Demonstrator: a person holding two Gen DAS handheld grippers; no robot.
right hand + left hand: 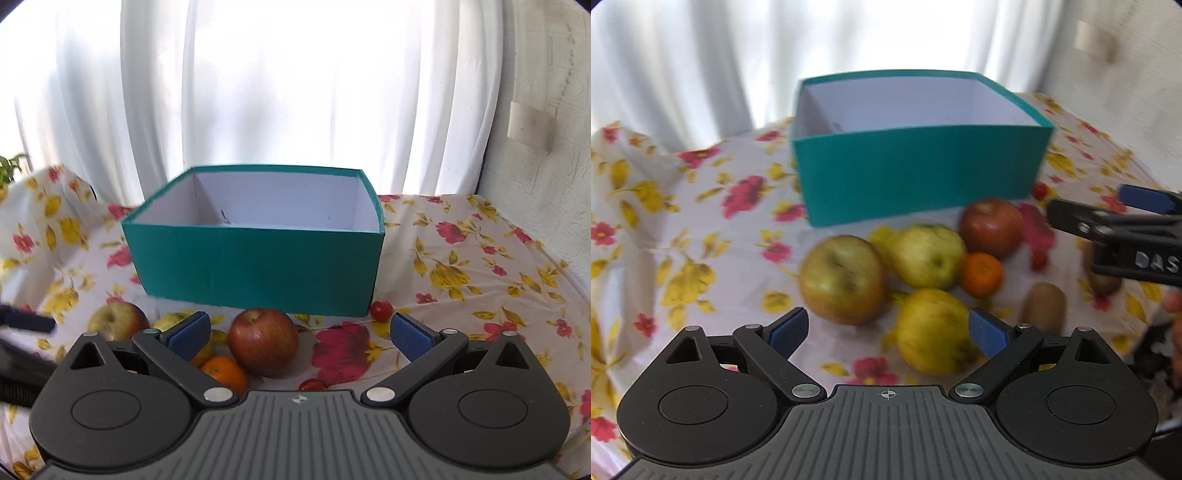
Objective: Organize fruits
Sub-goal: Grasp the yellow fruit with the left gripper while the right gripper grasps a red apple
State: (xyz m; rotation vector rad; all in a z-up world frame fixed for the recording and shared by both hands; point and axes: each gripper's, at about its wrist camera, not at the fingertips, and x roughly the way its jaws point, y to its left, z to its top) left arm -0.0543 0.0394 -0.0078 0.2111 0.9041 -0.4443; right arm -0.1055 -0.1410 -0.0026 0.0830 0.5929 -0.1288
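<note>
Nearest my left claw (888,332), its blue pads spread wide and holding nothing, sits a yellow apple (932,330) at about 1 o'clock, just beside the right pad. Beyond it the pile bunches up: a greenish-brown apple (844,278) at 11 o'clock, a second yellow apple (927,254), a small orange (981,275) and a red apple (991,227), with a kiwi (1045,306) off at 2 o'clock. All of it lies on the flowered cloth (701,229), none in the teal box (916,173) at 12 o'clock, whose visible inside shows no fruit. My right claw (299,334) also stands open and empty, the red apple (263,343) just ahead at 11 o'clock and a cherry tomato (381,310) at 1 o'clock. I judge the risk is crowding: the fruits look to be touching, so closing on one could nudge neighbours and roll them across the loose cloth. With both claws working the same heap, they might also collide.
</note>
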